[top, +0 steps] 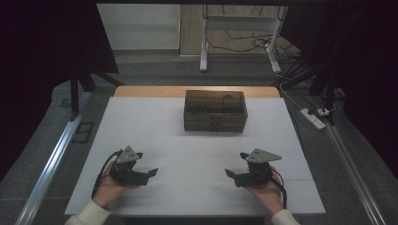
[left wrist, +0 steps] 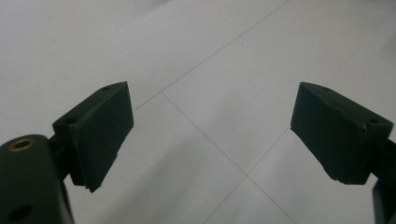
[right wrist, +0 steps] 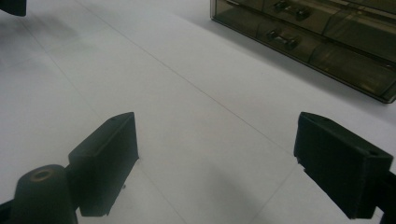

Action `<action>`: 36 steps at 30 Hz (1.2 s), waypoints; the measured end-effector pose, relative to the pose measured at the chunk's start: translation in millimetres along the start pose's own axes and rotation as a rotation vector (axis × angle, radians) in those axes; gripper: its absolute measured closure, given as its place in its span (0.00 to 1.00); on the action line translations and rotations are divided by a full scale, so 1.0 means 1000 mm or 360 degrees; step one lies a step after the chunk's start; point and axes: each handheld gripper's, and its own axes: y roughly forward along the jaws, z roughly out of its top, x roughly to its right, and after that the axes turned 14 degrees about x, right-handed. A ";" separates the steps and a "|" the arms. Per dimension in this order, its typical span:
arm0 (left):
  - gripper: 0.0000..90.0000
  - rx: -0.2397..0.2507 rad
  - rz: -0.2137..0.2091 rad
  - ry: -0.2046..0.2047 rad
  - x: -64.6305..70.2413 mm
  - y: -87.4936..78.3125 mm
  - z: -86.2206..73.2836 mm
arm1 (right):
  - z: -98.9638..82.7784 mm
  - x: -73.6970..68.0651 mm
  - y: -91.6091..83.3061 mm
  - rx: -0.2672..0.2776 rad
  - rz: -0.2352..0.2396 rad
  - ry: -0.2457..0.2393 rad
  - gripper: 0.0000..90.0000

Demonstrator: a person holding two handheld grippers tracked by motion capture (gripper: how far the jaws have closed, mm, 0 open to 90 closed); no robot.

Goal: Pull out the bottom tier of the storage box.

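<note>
Drawer box (top: 215,110) long axis left-right, drawers facing person.

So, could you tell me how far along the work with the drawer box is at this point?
Nothing looks done yet: the drawer box stands at the table's far side, its drawers apparently shut. Nothing is in hand: the left gripper and right gripper rest open near the front edge. All the handling remains.

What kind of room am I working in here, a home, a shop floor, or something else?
Most likely a lab recording station. Black curtains enclose a white table, cables and a power strip lie on the floor, and an aluminium rail runs beside the table. On it stands one smoky plastic drawer box.
</note>
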 end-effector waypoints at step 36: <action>0.14 -0.0024 -0.0006 -0.0005 -0.001 0.001 -0.001 | 0.007 -0.024 0.032 -0.0119 0.0033 -0.0255 0.16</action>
